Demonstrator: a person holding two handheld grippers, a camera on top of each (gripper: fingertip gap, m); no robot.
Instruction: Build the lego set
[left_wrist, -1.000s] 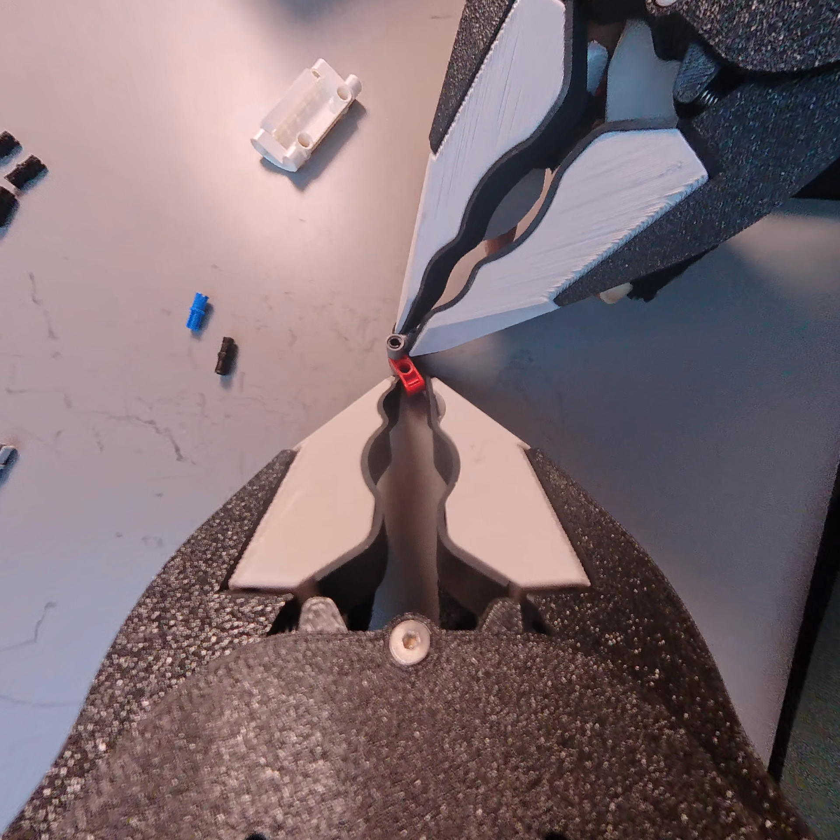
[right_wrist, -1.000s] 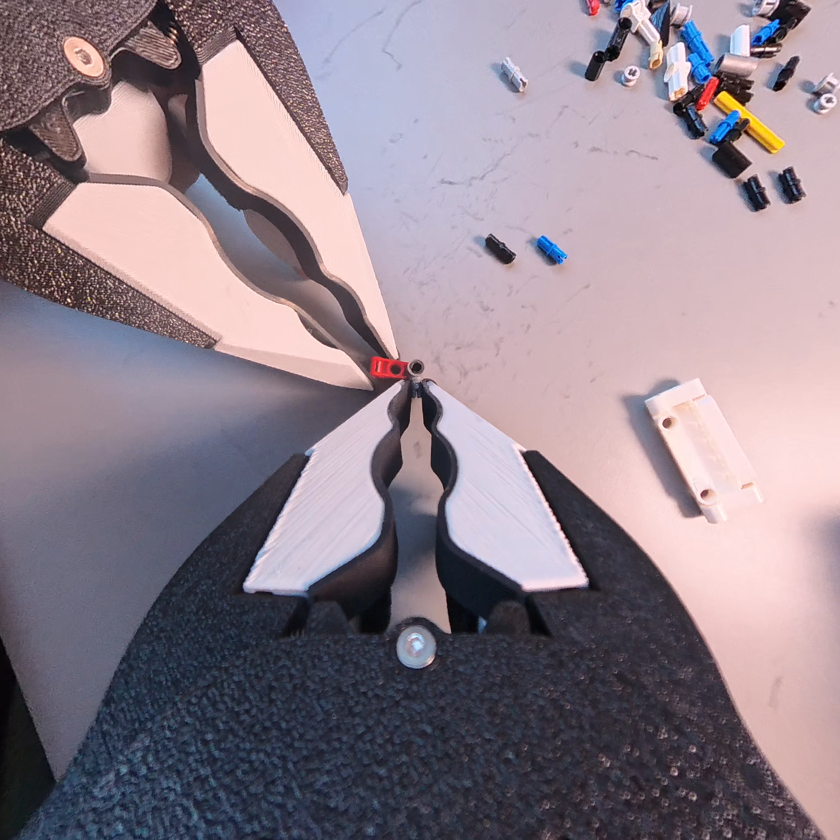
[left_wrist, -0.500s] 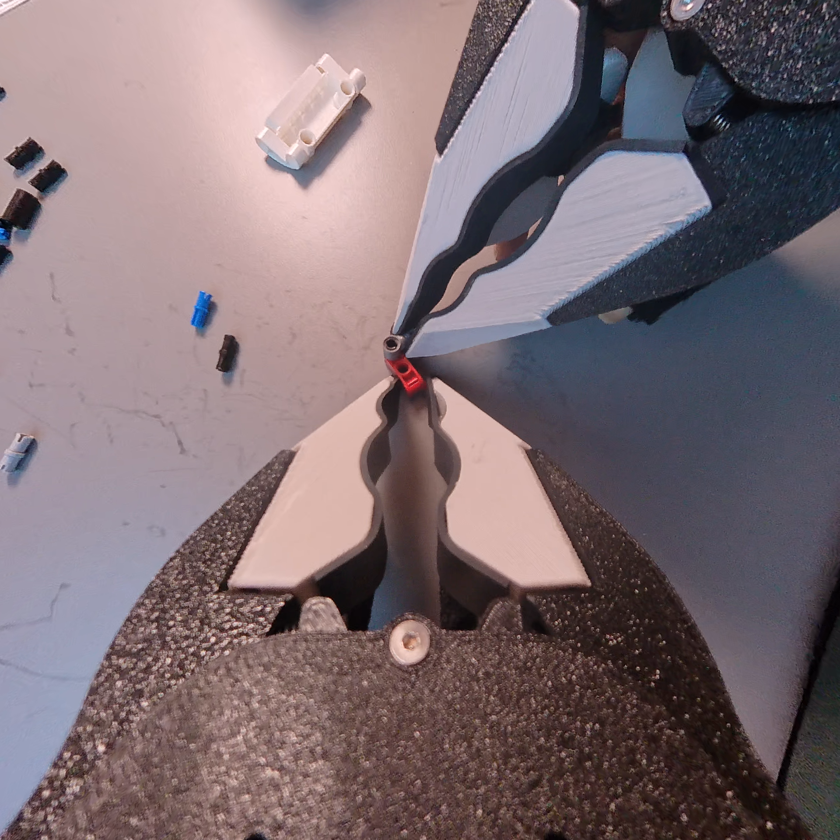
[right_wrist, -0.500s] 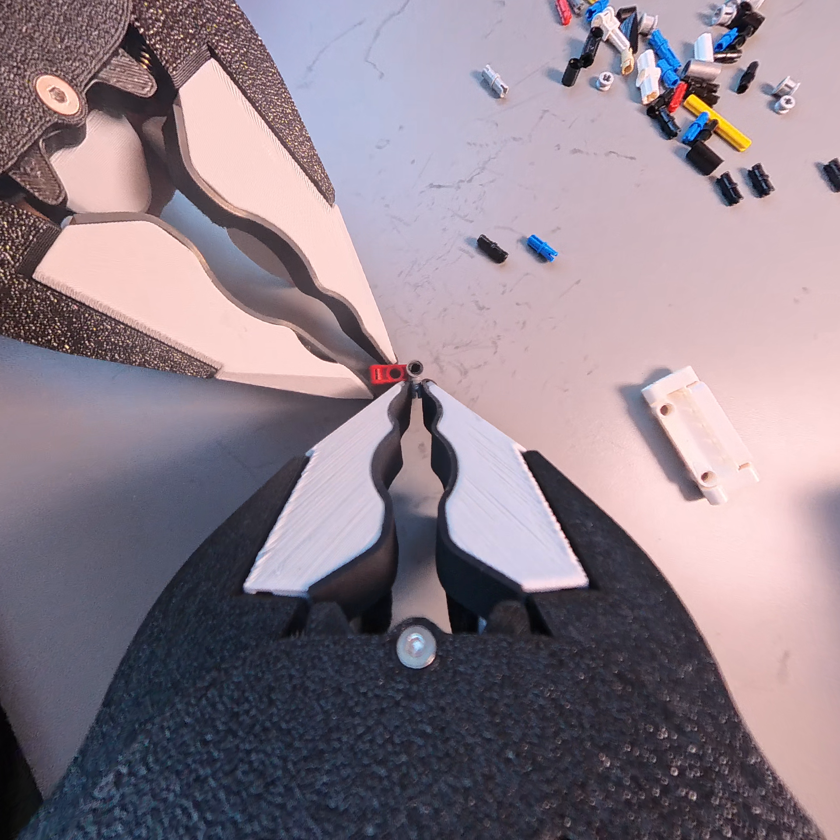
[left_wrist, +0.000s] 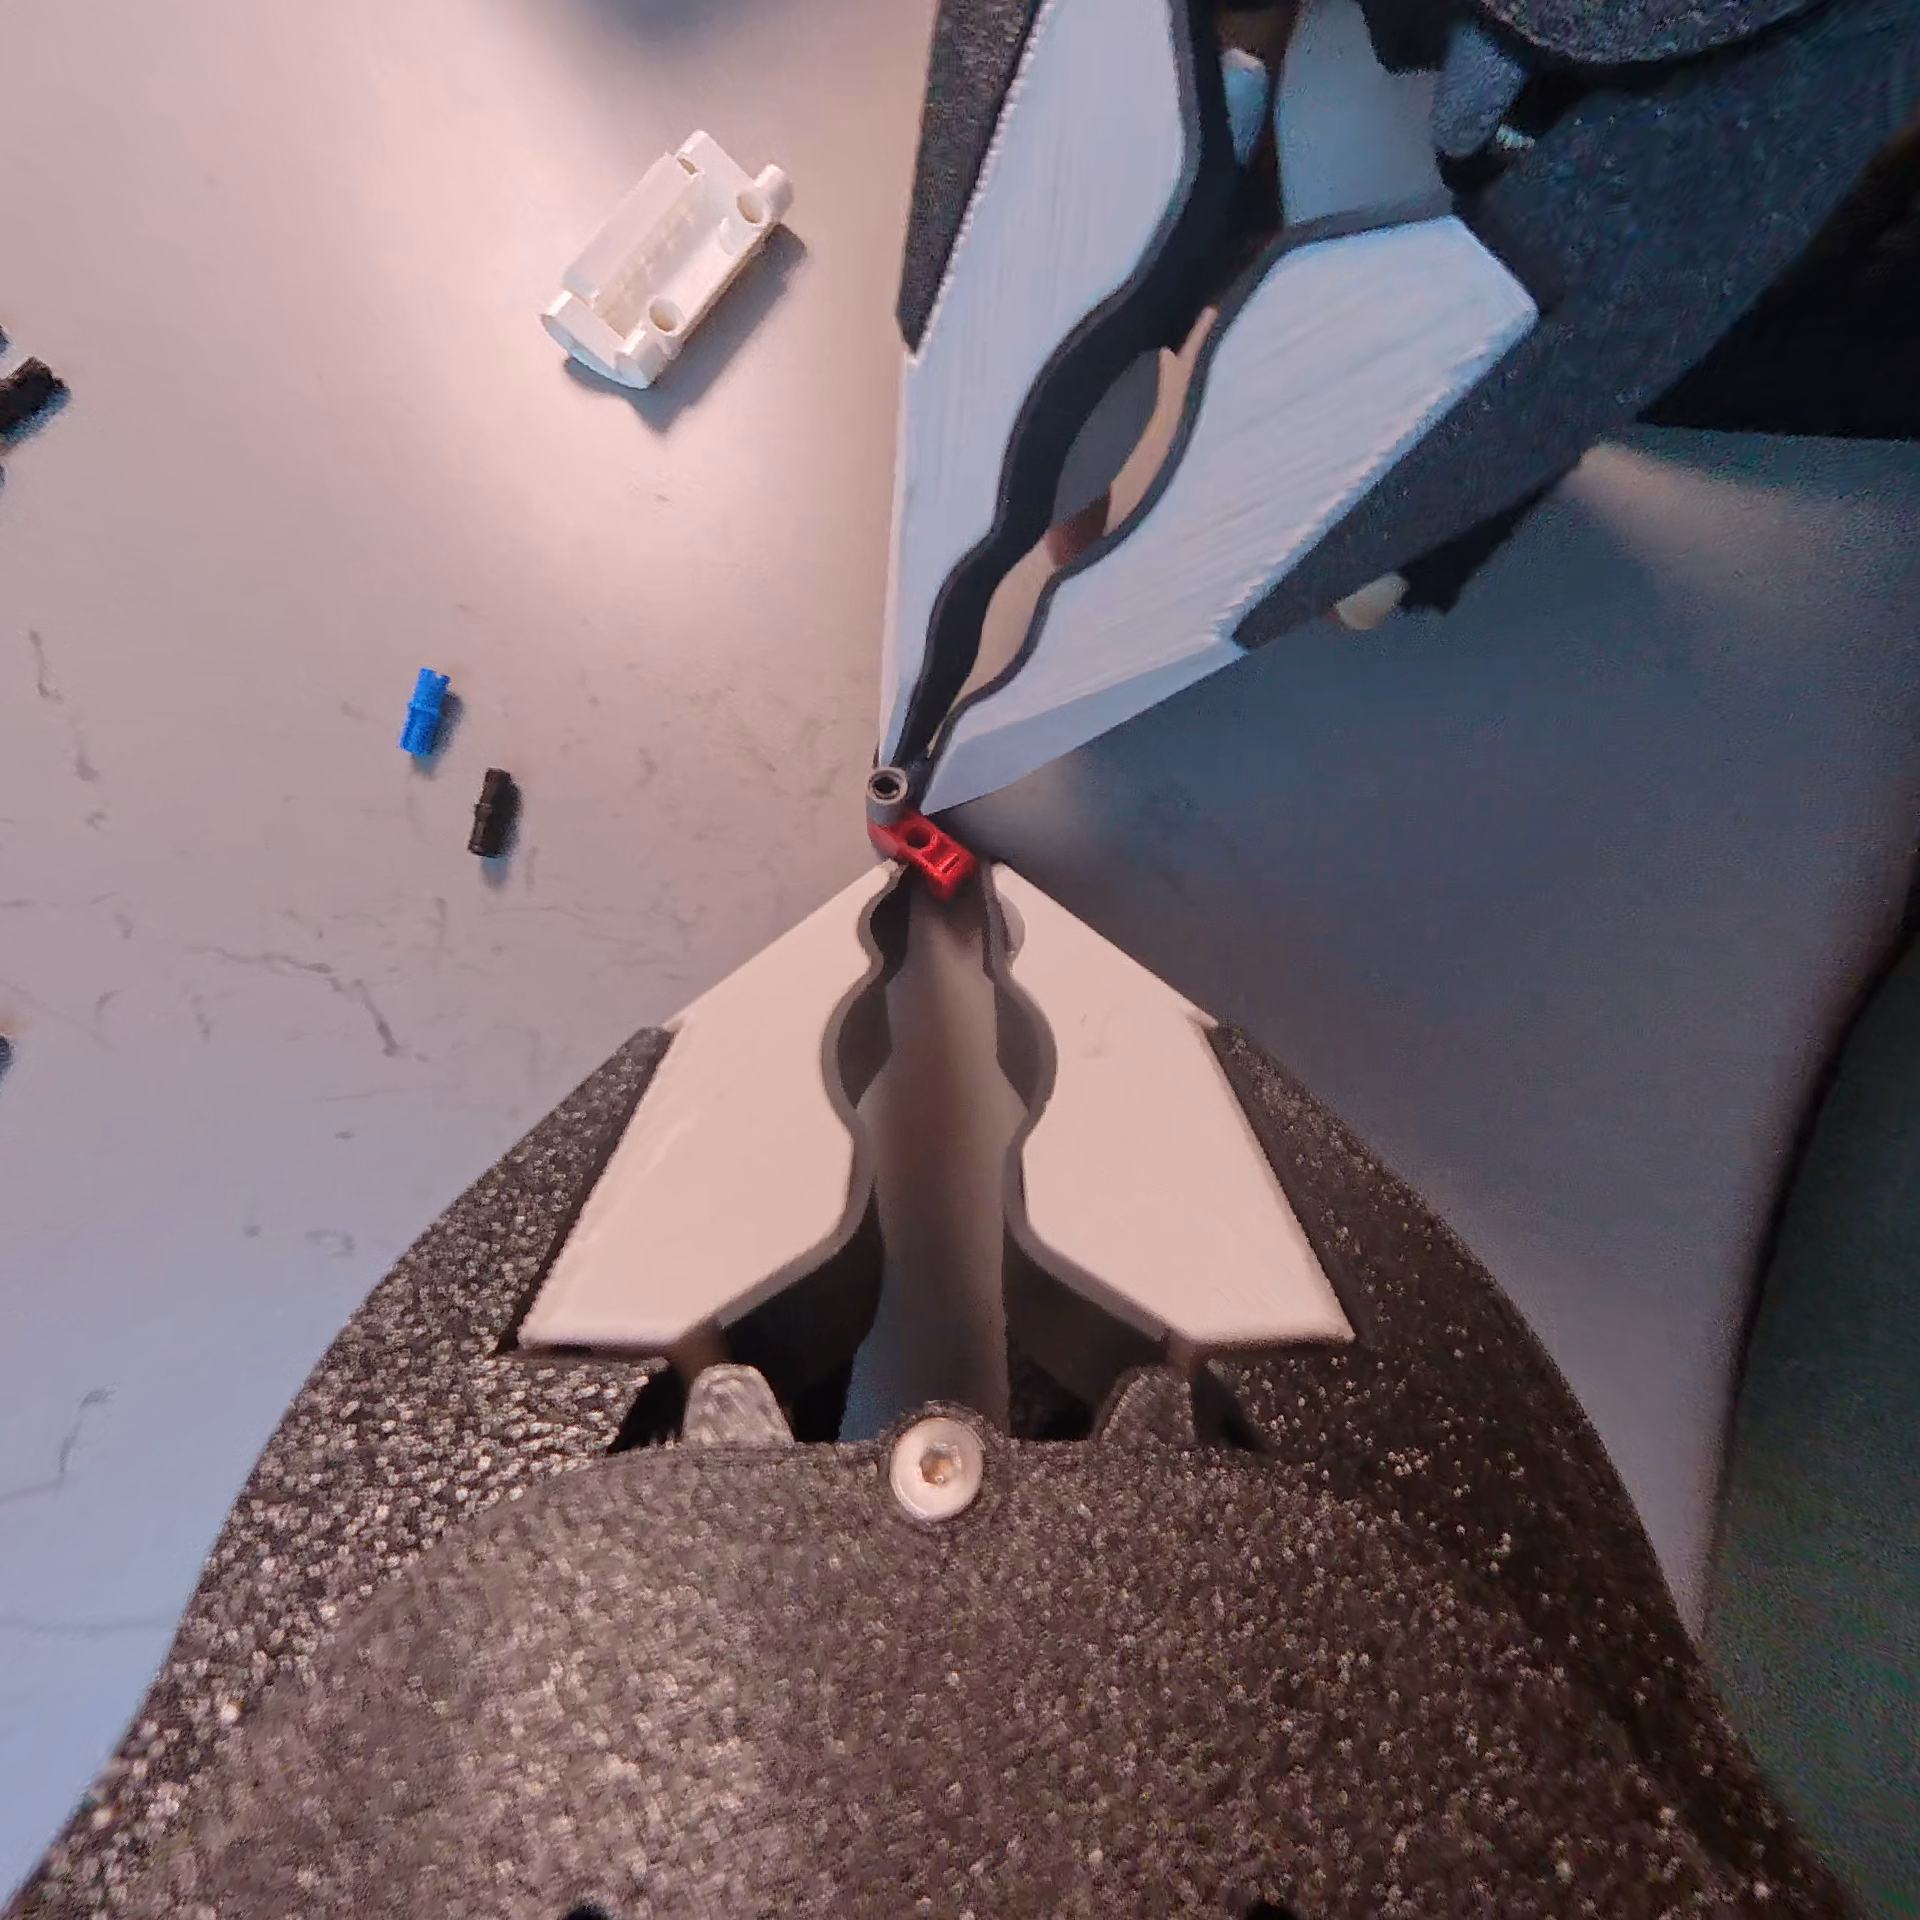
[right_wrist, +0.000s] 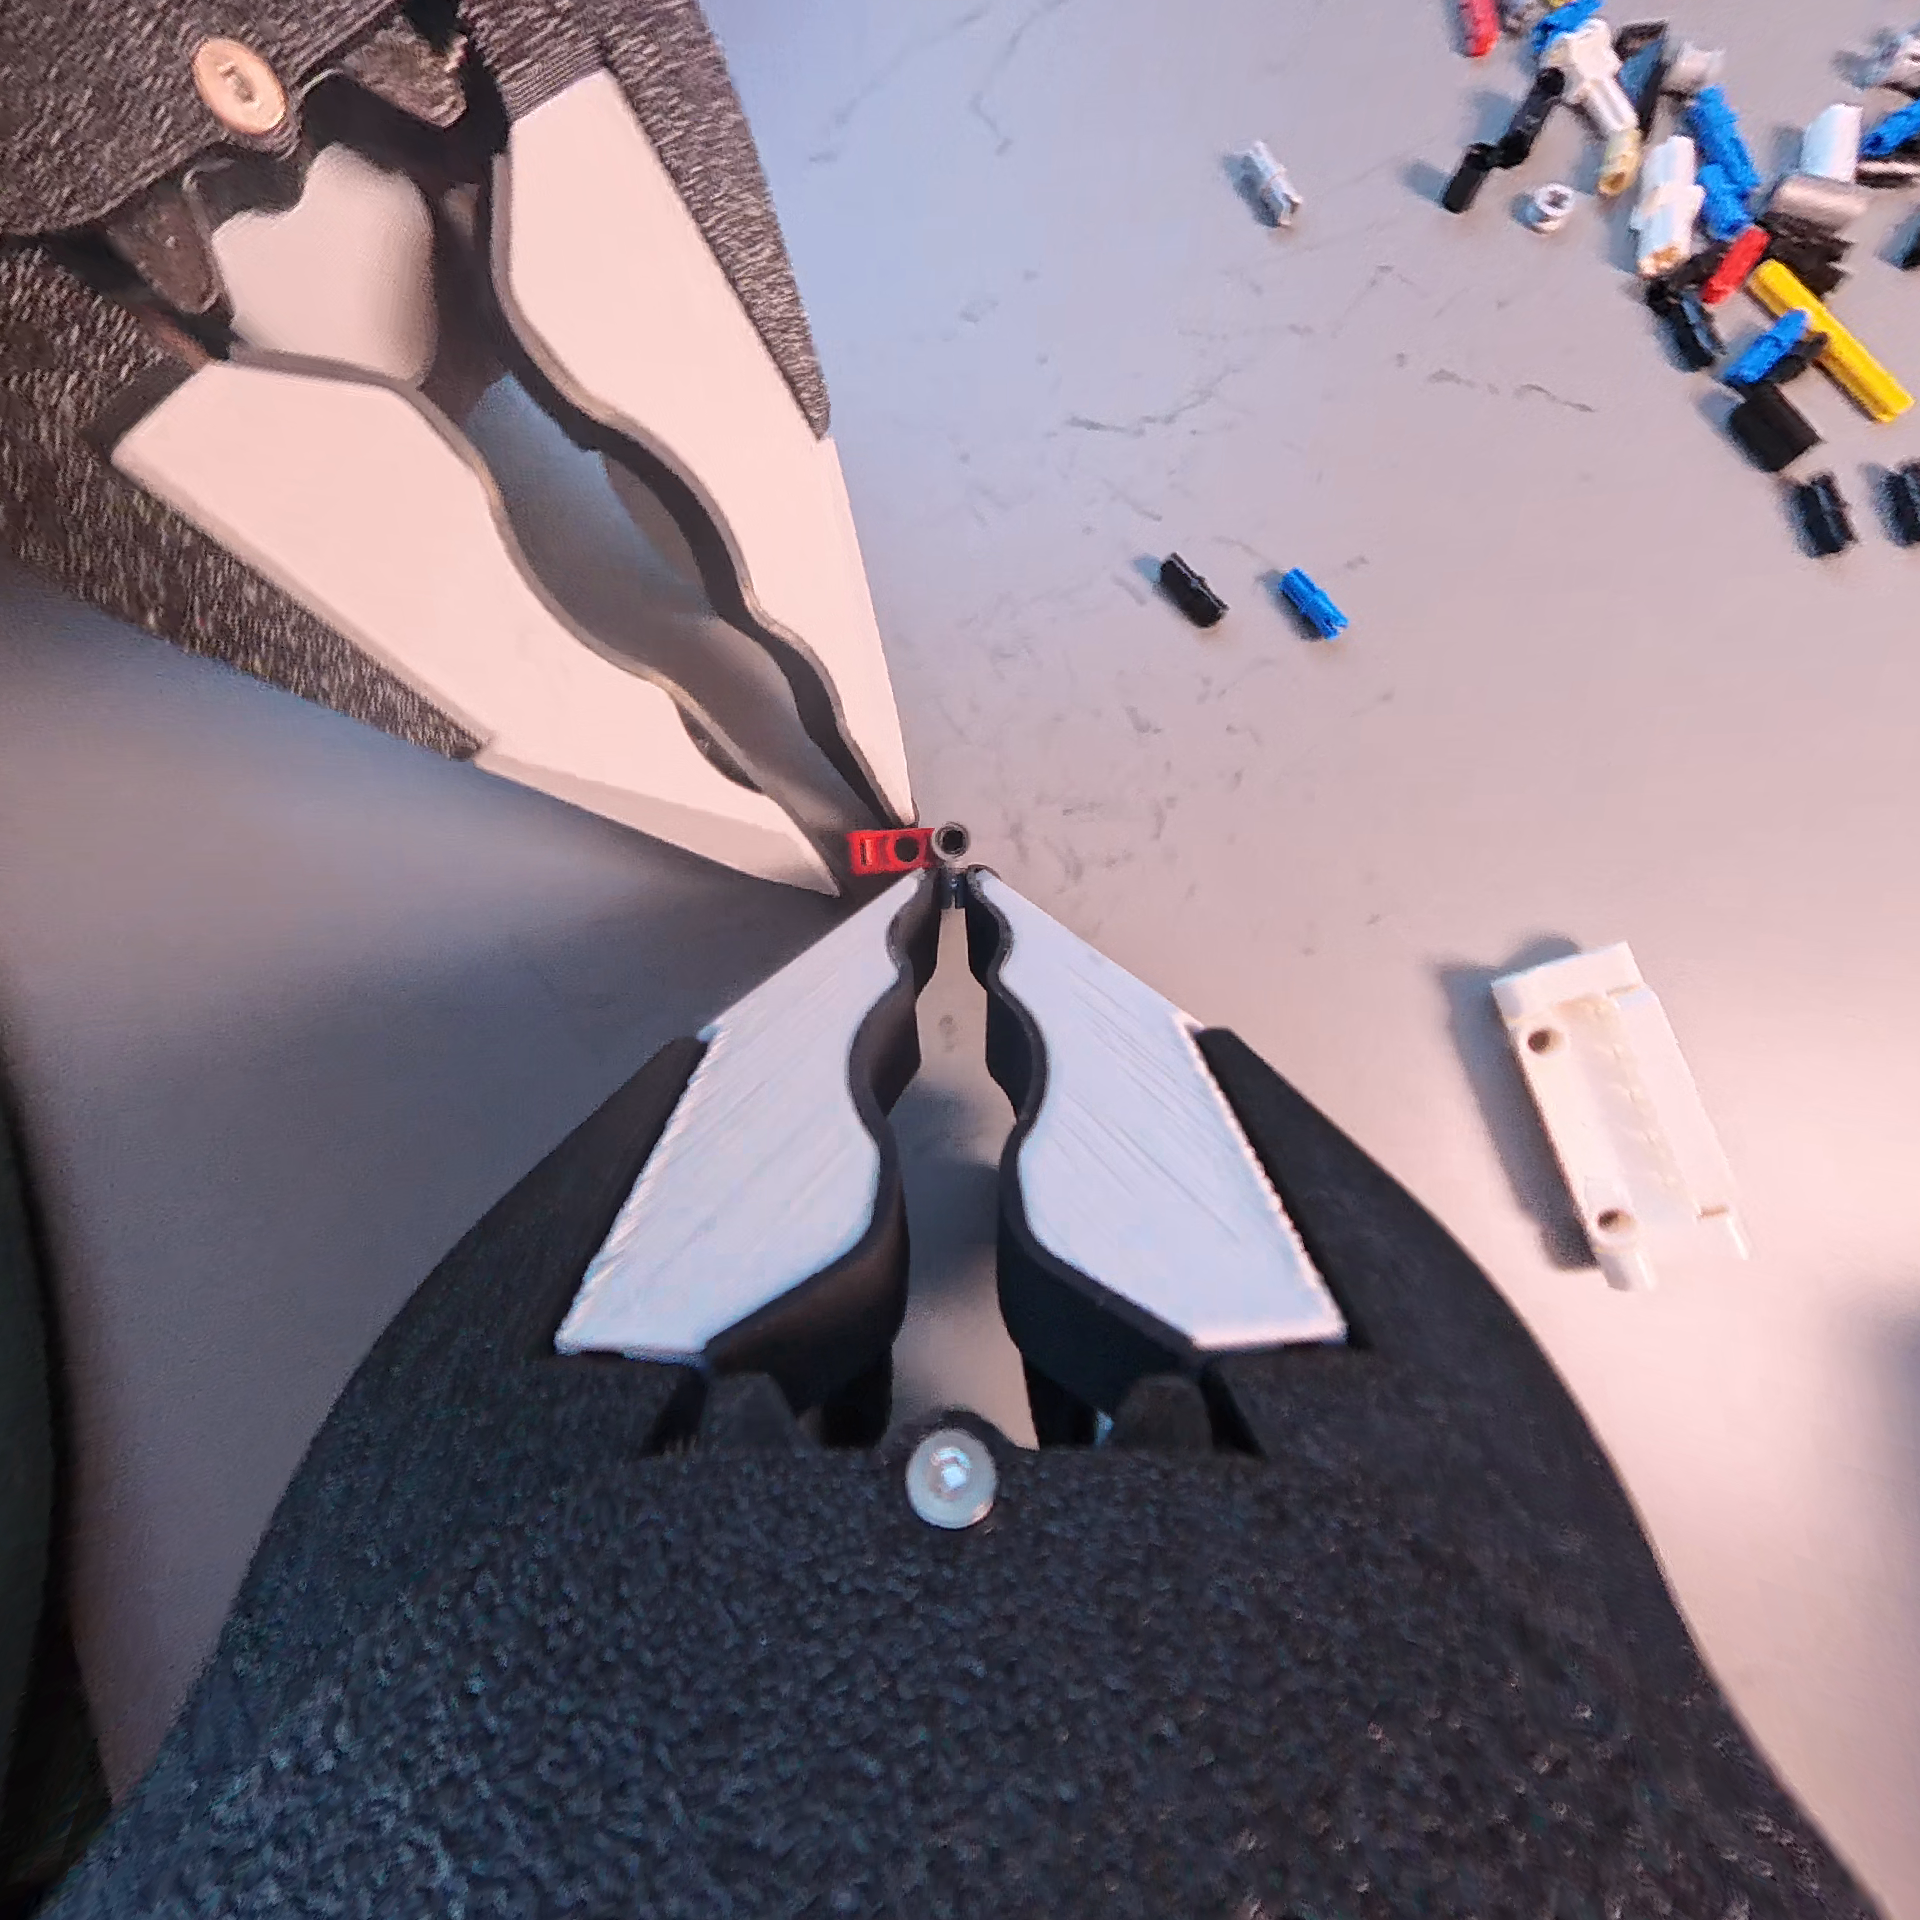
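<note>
A small red lego piece with holes (left_wrist: 930, 844) is pinched between the tips of my left gripper (left_wrist: 937, 885), held above the grey table. My right gripper (right_wrist: 951, 891) is shut on a small dark grey pin (right_wrist: 948, 840), whose round end touches one end of the red piece (right_wrist: 883, 850). The two grippers meet tip to tip. In the left wrist view the right gripper (left_wrist: 906, 771) comes in from the upper right with the grey pin (left_wrist: 888, 787). In the right wrist view the left gripper (right_wrist: 881, 826) comes in from the upper left.
A white flat piece (left_wrist: 665, 275) (right_wrist: 1616, 1112) lies on the table. A loose blue pin (left_wrist: 424, 710) (right_wrist: 1312, 603) and black pin (left_wrist: 494, 812) (right_wrist: 1192, 590) lie near each other. A pile of several small pieces (right_wrist: 1714, 208) sits farther off. The table edge (left_wrist: 1704, 1351) is close. My two grippers' fingertips are within a few centimetres of each other.
Both grippers stay tip to tip, with the grey pin against the red piece. The pair has drifted slightly over the table, and the right gripper's angle has shifted a little.
</note>
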